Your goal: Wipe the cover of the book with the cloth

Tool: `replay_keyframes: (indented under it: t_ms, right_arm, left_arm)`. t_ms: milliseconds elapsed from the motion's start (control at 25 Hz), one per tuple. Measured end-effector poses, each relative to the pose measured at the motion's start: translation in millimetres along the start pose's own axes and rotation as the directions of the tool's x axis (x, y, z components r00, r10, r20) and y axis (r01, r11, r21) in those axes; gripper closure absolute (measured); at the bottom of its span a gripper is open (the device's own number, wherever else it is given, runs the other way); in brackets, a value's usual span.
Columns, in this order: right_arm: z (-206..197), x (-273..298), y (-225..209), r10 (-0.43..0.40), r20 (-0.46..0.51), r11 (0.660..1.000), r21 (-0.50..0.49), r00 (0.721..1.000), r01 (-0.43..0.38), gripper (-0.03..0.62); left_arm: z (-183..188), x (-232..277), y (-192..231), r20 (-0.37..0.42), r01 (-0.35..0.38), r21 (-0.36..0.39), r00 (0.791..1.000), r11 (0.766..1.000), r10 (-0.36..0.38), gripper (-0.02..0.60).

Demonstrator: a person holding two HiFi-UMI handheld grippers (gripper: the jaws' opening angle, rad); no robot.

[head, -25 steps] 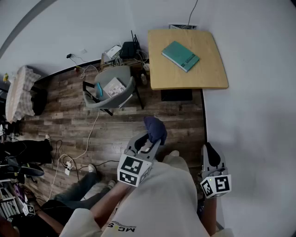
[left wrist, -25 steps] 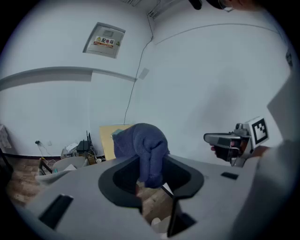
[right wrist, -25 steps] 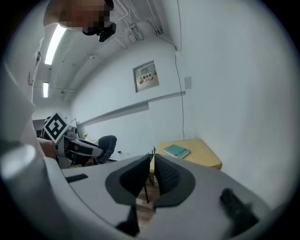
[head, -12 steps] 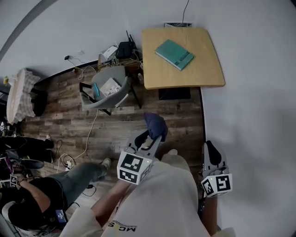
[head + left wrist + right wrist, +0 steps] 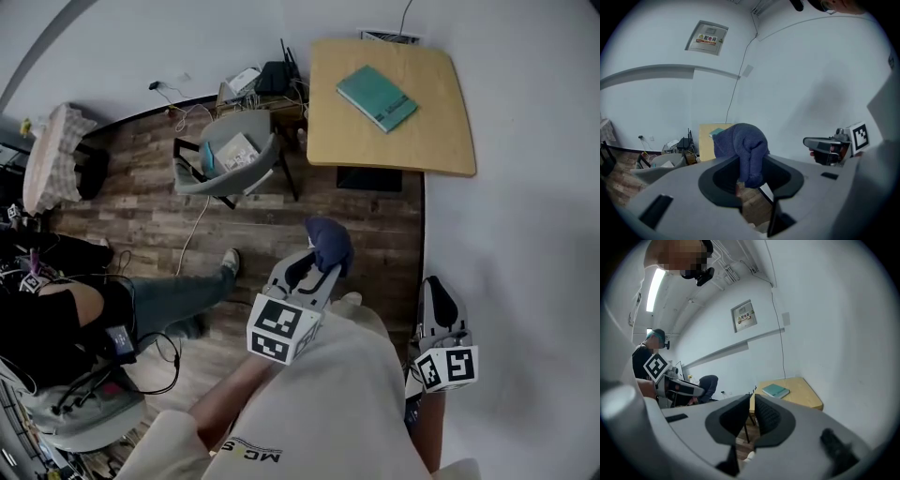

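A teal book (image 5: 377, 97) lies on a small wooden table (image 5: 431, 131) in the corner ahead, well away from both grippers. The book (image 5: 775, 390) and table (image 5: 799, 392) also show in the right gripper view. My left gripper (image 5: 319, 265) is shut on a dark blue cloth (image 5: 328, 246), which bulges out over its jaws; in the left gripper view the cloth (image 5: 743, 147) hangs down between them and hides part of the table (image 5: 707, 138). My right gripper (image 5: 438, 302) is held low at the right, shut with nothing in it, its jaws nearly touching.
A grey chair (image 5: 230, 164) holding a box and papers stands left of the table, with a router and cables (image 5: 272, 82) behind it. A seated person (image 5: 103, 319) stretches a leg across the wooden floor at left. A white wall (image 5: 525, 234) runs along the right.
The table and book have shifted slightly in the head view as I moved. The person at left has come further into view, with a leg stretched out. Both grippers keep their hold and pose.
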State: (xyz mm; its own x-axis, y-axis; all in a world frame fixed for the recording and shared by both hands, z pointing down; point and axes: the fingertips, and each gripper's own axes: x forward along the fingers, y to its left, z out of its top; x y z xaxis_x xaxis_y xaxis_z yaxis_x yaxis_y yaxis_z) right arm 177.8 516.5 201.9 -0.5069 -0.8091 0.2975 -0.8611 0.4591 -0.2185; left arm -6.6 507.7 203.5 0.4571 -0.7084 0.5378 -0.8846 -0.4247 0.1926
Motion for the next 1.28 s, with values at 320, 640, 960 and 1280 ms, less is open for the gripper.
replay_keyframes:
  t_ms: [320,640,960,1280]
  right_arm:
    - [20,66,-27,0.005,0.017,1.000,-0.015,1.000,-0.005,0.559]
    - [62,196,-65,-0.035,-0.010,0.999,-0.006,0.999,0.035,0.559]
    - [126,335,-87,-0.118,-0.014,0.993,0.004,0.993,0.118,0.559]
    - [130,398,-109,-0.139,-0.083,0.989,0.041,0.987,0.142,0.559]
  left_arm:
    - [26,60,35,0.012,0.014,-0.003,1.000,1.000,-0.014,0.431]
    - [103,157,127,0.012,0.051,0.000,0.999,0.999,-0.051,0.431]
    - [183,248,234,-0.040,0.135,0.024,0.990,0.991,-0.134,0.431]
    - [208,329,270,-0.110,0.191,0.049,0.977,0.980,-0.184,0.431]
